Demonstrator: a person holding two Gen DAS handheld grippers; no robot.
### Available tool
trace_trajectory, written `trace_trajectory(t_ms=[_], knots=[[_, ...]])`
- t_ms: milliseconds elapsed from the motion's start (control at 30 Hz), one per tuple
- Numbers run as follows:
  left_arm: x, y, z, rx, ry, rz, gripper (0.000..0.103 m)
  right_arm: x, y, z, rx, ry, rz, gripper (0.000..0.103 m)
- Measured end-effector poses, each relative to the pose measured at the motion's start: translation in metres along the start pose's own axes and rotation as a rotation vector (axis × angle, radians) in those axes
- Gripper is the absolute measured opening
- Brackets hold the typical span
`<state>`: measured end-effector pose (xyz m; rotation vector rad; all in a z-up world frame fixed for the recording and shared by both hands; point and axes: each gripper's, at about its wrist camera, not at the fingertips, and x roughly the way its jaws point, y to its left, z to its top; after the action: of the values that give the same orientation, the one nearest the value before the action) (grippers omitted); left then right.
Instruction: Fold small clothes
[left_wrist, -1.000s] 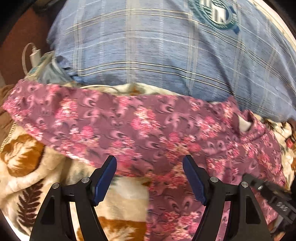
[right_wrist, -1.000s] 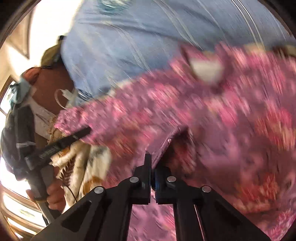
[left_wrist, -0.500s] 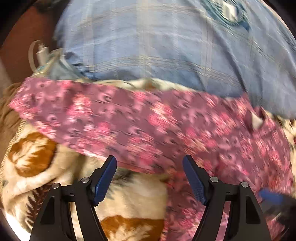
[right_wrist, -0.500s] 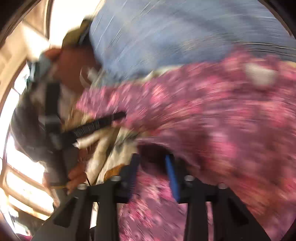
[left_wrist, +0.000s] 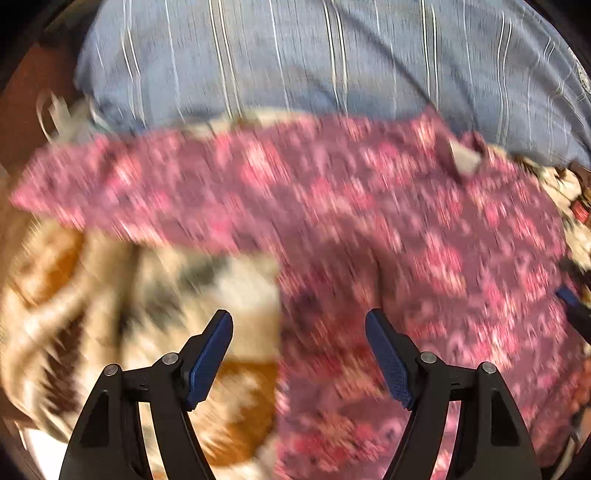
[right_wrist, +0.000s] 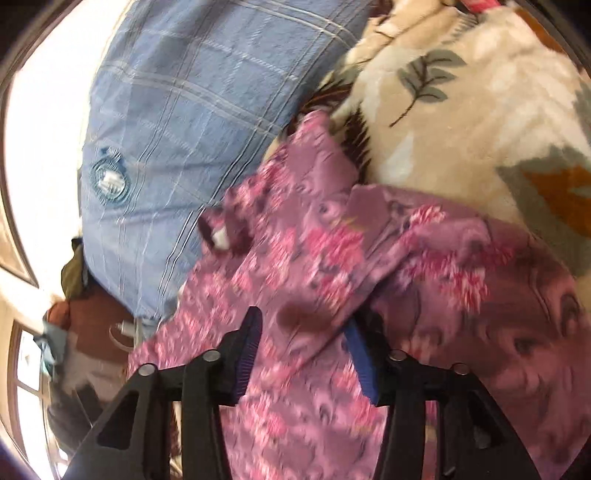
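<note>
Opening right gripper (right_wrist: 303, 354) over pink floral cotton garment (right_wrist: 295, 258), frame centre | left gripper (left_wrist: 299, 354) gaping, empty | risk: released fold springing undone.

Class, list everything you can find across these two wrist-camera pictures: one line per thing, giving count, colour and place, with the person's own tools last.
floral garment: one, pink and purple, spread over the blanket, one sleeve stretched to the left in the left wrist view.
blanket: one, cream with brown and grey leaf pattern, under the garment.
pillow: one, blue with pale check lines and a round badge, behind the garment.
white cable: one, at the left edge by the pillow; blurred.
left gripper: one, black with blue pads, open, above the garment's edge and the blanket.
right gripper: one, black with blue pads, jaws opening, a fold of garment between them.
</note>
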<state>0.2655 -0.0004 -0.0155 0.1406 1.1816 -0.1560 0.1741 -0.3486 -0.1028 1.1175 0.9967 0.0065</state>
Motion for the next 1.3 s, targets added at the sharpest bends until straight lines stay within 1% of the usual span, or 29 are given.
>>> trace_trajectory(t_ms=[67,100,133,200,267,333,400,467,500,533,567,600,633,700,733,767,800,833,900,933,1000,1033,1067,1100,1133,1200,1233,1267,1300], knots=[[0.014,0.000,-0.004,-0.021,0.054,-0.006,0.073,-0.006,-0.003,0.015,-0.001,-0.040,0.056,0.005],[0.019,-0.002,-0.004,-0.025,0.058,0.005,0.073,-0.016,0.000,0.020,-0.023,-0.097,0.054,0.005],[0.022,-0.005,-0.003,-0.023,0.054,0.010,0.073,-0.032,0.001,0.027,-0.061,-0.184,0.032,0.005],[0.028,-0.013,0.001,-0.012,0.043,-0.005,0.074,-0.050,-0.009,0.035,-0.047,-0.234,0.000,0.005],[0.037,-0.025,0.005,0.002,0.039,0.019,0.073,-0.049,-0.026,0.037,-0.030,-0.184,-0.052,0.005],[0.049,-0.038,0.006,0.033,0.042,0.081,0.073,-0.042,-0.027,0.033,-0.084,-0.101,-0.108,0.008],[0.056,-0.045,0.007,0.047,0.043,0.108,0.073,-0.050,-0.023,0.031,-0.095,-0.104,-0.104,0.011],[0.054,-0.049,0.006,0.033,0.017,0.083,0.072,-0.071,-0.015,0.032,-0.110,-0.169,-0.066,0.012],[0.051,-0.047,0.005,0.021,-0.002,0.059,0.073,-0.081,-0.010,0.035,-0.129,-0.213,-0.064,0.016],[0.050,-0.043,0.007,0.001,-0.011,0.038,0.074,-0.088,-0.002,0.041,-0.164,-0.260,-0.078,0.028],[0.050,-0.040,0.008,-0.019,-0.004,0.020,0.074,-0.088,0.000,0.046,-0.186,-0.270,-0.097,0.040],[0.053,-0.037,0.009,-0.044,0.014,-0.004,0.074,-0.083,0.002,0.052,-0.199,-0.267,-0.123,0.058],[0.058,-0.035,0.011,-0.066,0.034,-0.030,0.074,-0.074,0.003,0.058,-0.201,-0.246,-0.145,0.061],[0.068,-0.033,0.014,-0.099,0.060,-0.053,0.074,-0.050,0.001,0.066,-0.209,-0.186,-0.190,0.061],[0.070,-0.034,0.015,-0.102,0.054,-0.047,0.074,-0.035,-0.002,0.067,-0.225,-0.148,-0.239,0.060],[0.069,-0.036,0.016,-0.098,0.042,-0.037,0.073,-0.026,-0.001,0.067,-0.236,-0.131,-0.256,0.057],[0.067,-0.036,0.017,-0.092,0.027,-0.031,0.070,-0.020,0.002,0.068,-0.267,-0.117,-0.228,0.032],[0.064,-0.036,0.019,-0.094,0.000,-0.024,0.061,-0.021,0.006,0.066,-0.295,-0.115,-0.213,0.012],[0.056,-0.034,0.022,-0.115,-0.050,0.009,0.056,-0.033,0.011,0.066,-0.317,-0.182,-0.171,0.012],[0.057,-0.033,0.023,-0.120,-0.056,0.065,0.056,-0.040,0.009,0.067,-0.305,-0.208,-0.163,0.012],[0.070,-0.037,0.023,-0.090,-0.014,0.182,0.055,-0.031,-0.002,0.072,-0.285,-0.176,-0.211,0.012],[0.078,-0.038,0.020,-0.073,0.009,0.203,0.055,-0.021,-0.011,0.072,-0.292,-0.117,-0.270,0.012],[0.076,-0.038,0.018,-0.069,-0.006,0.205,0.055,-0.016,-0.011,0.071,-0.302,-0.092,-0.283,0.012],[0.070,-0.039,0.017,-0.054,-0.012,0.206,0.052,-0.019,-0.005,0.069,-0.326,-0.108,-0.294,0.013],[0.060,-0.038,0.016,-0.047,-0.026,0.166,0.052,-0.026,0.005,0.070,-0.346,-0.133,-0.324,0.022],[0.038,-0.029,0.017,-0.092,-0.091,0.071,0.054,-0.043,0.020,0.072,-0.375,-0.220,-0.320,0.024],[0.027,-0.025,0.020,-0.117,-0.128,0.021,0.055,-0.051,0.031,0.074,-0.401,-0.266,-0.286,0.032],[0.020,-0.024,0.023,-0.124,-0.156,-0.020,0.057,-0.052,0.039,0.079,-0.418,-0.273,-0.269,0.039],[0.017,-0.026,0.028,-0.118,-0.173,-0.047,0.064,-0.043,0.050,0.088,-0.438,-0.240,-0.251,0.060]])
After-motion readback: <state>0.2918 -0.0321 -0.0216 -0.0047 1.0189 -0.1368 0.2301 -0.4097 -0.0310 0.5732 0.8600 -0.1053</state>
